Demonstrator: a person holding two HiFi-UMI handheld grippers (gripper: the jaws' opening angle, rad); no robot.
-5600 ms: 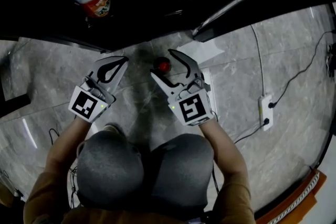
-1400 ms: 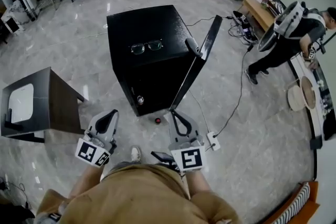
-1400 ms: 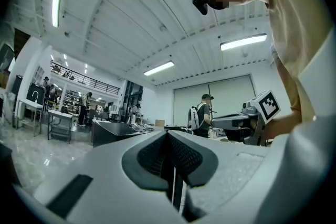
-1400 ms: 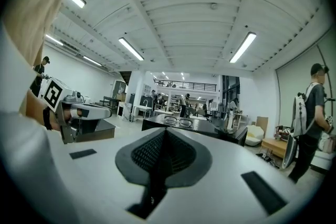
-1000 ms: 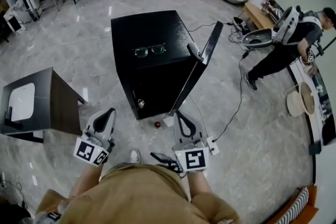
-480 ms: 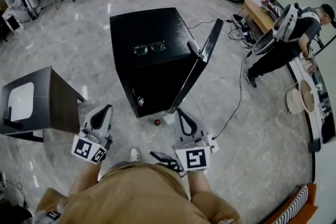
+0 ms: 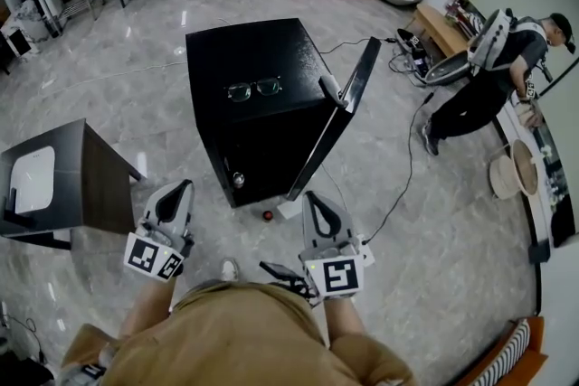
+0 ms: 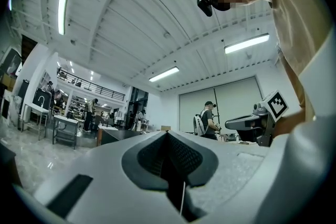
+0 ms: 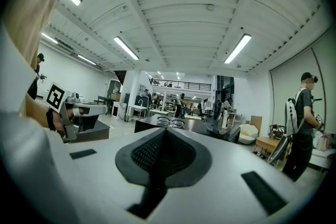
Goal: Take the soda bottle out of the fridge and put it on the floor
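The soda bottle (image 7: 268, 215) stands on the floor in front of the black fridge (image 7: 253, 104), and only its red cap shows from above. The fridge door (image 7: 339, 117) hangs open to the right. Low in the fridge opening I see a silver-topped can (image 7: 237, 180). My left gripper (image 7: 178, 188) and right gripper (image 7: 313, 197) are held above the floor on either side of the bottle, well apart from it. Both are shut and empty. In the left gripper view the pads (image 8: 168, 136) meet, and in the right gripper view the pads (image 9: 165, 131) meet too.
A pair of glasses (image 7: 253, 88) lies on the fridge top. A dark side table (image 7: 81, 185) stands at the left. A power strip (image 7: 365, 240) and its cable run along the floor on the right. A person (image 7: 484, 77) bends over far right. A white sheet (image 7: 288, 209) lies by the door's foot.
The view has risen from close above the floor to standing height. The right gripper's jaws, open beside the bottle at first, are shut. Over the last second both grippers stayed put.
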